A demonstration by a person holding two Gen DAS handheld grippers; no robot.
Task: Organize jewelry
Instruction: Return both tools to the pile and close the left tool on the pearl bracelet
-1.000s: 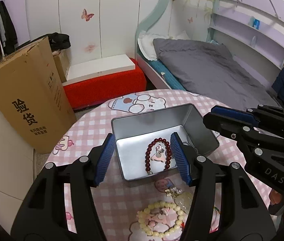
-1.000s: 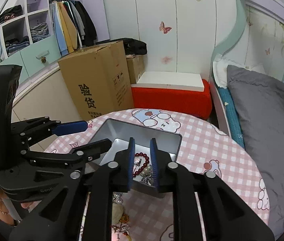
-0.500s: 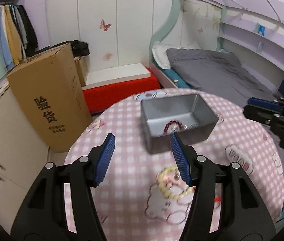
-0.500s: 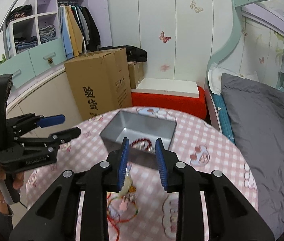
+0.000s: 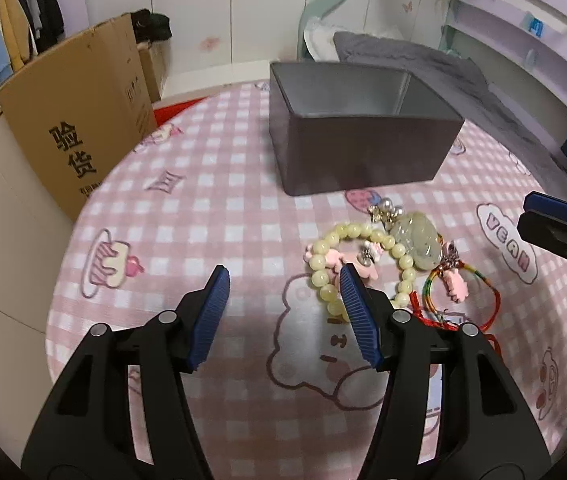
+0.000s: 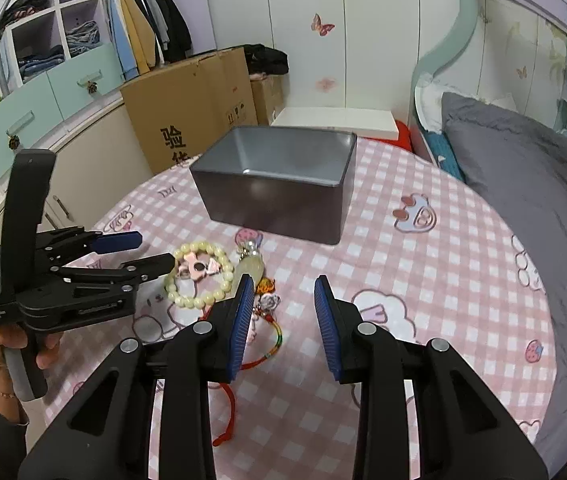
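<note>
Lowering toward jewelry (image 5: 383, 256), tin (image 5: 359, 136) farther.

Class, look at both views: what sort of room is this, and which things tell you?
Most likely a child's bedroom: a bed with grey bedding, hanging clothes in an open wardrobe, and butterfly stickers on the wall.

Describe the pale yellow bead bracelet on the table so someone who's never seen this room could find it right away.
On the round table with the pink checked cloth, look just in front of the grey metal box. The bead bracelet lies leftmost in the small jewelry pile, beside a pale green pendant. It alone is a ring of round cream-yellow beads with pink charms.
</note>
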